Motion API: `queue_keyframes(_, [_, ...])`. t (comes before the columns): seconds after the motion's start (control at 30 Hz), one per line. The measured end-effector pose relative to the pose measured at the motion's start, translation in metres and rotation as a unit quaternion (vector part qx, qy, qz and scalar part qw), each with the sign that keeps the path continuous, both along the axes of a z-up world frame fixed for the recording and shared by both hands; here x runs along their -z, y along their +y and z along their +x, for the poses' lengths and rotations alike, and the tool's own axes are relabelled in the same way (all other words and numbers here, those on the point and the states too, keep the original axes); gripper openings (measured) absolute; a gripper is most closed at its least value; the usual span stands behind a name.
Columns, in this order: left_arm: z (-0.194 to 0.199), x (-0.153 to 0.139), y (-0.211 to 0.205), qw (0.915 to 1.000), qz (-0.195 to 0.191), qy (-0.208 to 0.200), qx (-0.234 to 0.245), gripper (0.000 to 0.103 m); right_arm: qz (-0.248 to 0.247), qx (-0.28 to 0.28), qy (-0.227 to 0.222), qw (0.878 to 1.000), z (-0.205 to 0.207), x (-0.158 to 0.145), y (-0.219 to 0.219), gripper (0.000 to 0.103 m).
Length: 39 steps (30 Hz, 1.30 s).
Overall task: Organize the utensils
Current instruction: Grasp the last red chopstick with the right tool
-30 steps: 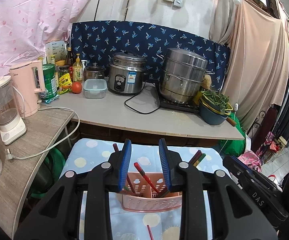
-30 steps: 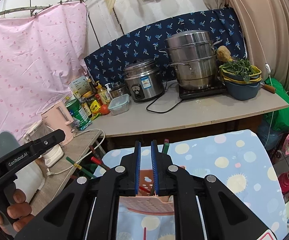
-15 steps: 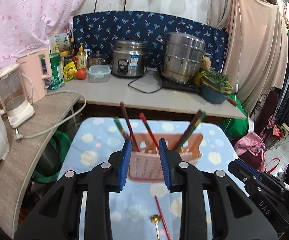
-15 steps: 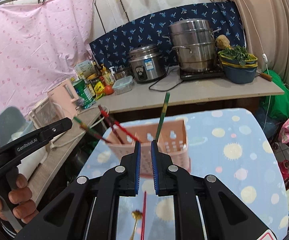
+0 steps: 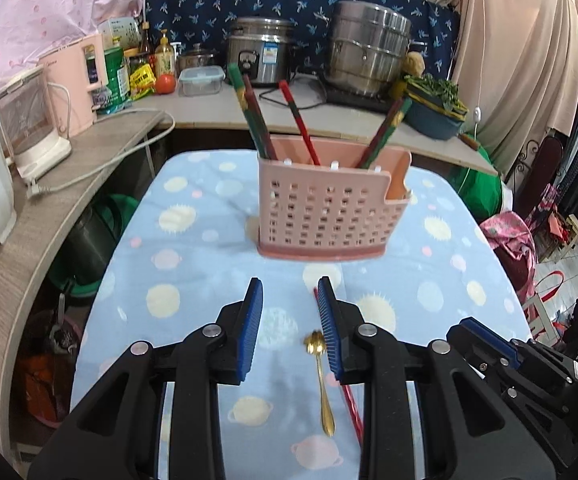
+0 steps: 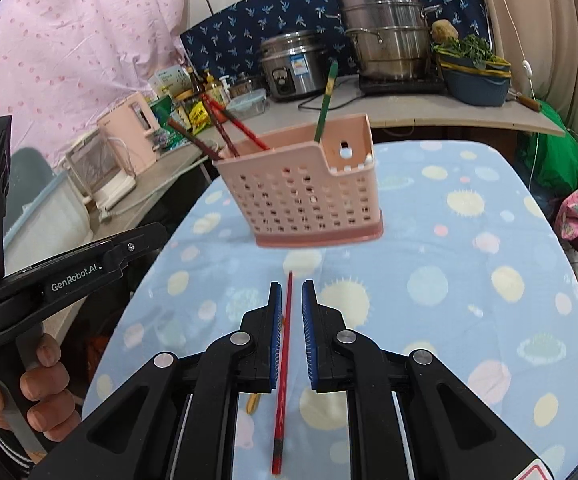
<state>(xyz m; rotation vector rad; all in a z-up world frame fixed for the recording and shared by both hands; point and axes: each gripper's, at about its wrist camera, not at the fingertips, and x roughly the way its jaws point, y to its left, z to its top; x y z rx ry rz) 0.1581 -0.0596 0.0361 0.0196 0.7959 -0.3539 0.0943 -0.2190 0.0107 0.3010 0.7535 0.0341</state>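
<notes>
**Both grippers drop toward the last loose utensils**

A second ago both cameras looked over the pink basket [image 5: 325,208] at the kitchen counter; now they tilt down at the spotted blue cloth on the tabletop [image 5: 193,264], so both hands have come lower and back from the basket. The basket stands upright on the cloth with several red and green chopsticks [image 5: 297,120] already leaning in it.

Two things are still out. A gold spoon [image 5: 321,380] lies flat between the left gripper [image 5: 291,328] jaws, which stand partly apart and empty. A red chopstick [image 6: 285,360] lies just beside the spoon, lined up in the gap of the right gripper [image 6: 289,332]; those jaws are narrow, yet nothing is pinched.

Most of the sorting looks done; each hand now seems set to pick up one remaining piece.
</notes>
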Motion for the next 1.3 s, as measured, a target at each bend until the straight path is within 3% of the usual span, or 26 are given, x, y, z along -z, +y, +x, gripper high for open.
queue_keyframes(0.7, [-0.055, 0.086, 0.028, 0.9949, 0.047, 0.089, -0.008, 0.027, -0.019, -0.053, 0.095, 0.994, -0.056, 0.082, 0.047, 0.012])
queue_keyframes(1.3, [-0.061, 0.106, 0.033, 0.9914, 0.054, 0.119, -0.005, 0.028, -0.028, -0.057, 0.12, 0.991, -0.046, 0.108, 0.055, 0.012])
